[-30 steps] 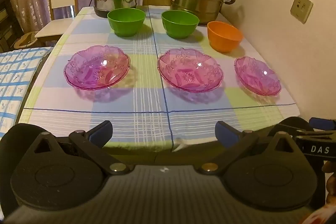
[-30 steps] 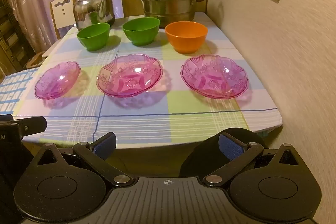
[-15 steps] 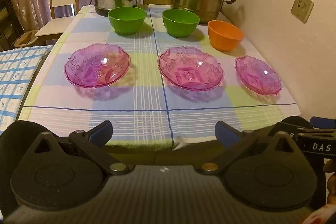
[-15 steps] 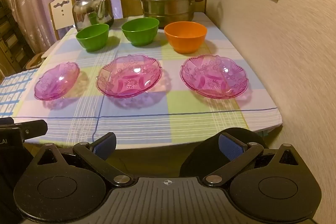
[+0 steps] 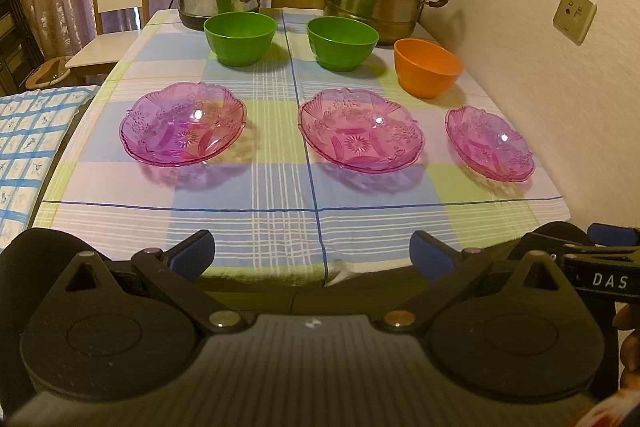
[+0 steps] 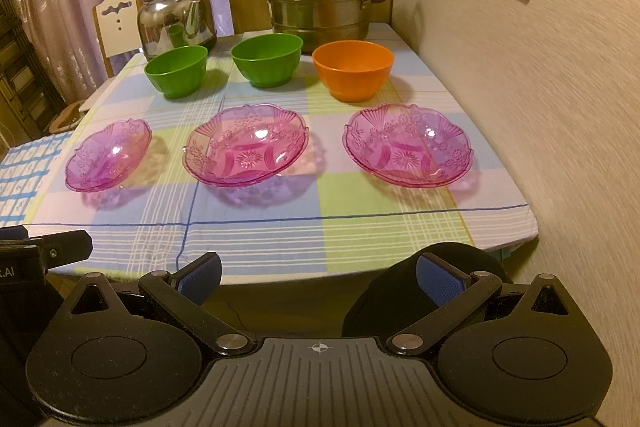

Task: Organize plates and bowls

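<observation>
Checked cloth in pastel squares is covering the table, which is standing against a cream wall; 3 pink glass plates are sitting in front of 3 bowls, while the left gripper and right gripper are hovering spread wide, empty

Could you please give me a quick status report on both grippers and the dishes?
Left hand-held gripper open, empty; right hand-held gripper open, empty. Three pink plates in front, two green bowls and orange bowl behind, none stacked. Nothing in the way.
</observation>
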Demonstrator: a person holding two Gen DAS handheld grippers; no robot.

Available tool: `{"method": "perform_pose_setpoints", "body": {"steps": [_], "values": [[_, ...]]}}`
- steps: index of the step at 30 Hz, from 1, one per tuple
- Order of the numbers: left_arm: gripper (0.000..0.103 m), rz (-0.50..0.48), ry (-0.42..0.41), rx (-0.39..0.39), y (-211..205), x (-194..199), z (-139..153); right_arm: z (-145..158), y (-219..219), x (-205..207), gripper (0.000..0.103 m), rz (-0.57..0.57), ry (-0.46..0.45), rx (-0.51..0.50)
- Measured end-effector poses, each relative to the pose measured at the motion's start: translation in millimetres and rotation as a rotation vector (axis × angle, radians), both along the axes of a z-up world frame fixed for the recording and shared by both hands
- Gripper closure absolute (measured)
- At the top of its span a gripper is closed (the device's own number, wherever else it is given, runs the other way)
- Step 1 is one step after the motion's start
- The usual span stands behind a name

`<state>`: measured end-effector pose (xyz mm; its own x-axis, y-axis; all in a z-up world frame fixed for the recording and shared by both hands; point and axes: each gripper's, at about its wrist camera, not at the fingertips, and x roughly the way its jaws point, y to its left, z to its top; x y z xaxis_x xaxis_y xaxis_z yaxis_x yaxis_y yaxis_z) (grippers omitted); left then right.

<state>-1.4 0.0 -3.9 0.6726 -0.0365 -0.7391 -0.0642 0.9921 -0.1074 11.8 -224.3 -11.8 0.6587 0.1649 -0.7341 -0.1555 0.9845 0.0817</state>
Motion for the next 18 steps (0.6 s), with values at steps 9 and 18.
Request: {"method": "perform_pose_setpoints", "body": {"steps": [9, 18], "values": [[0.000, -0.003, 0.002, -0.004, -0.7, 0.3, 0.4, -0.3, 0.3, -0.1, 0.000, 0.001, 0.000, 0.001], [0.000, -0.004, 0.002, -0.005, -0.5, 0.3, 0.4, -0.6, 0.4, -0.3, 0.000, -0.001, 0.000, 0.002]]}}
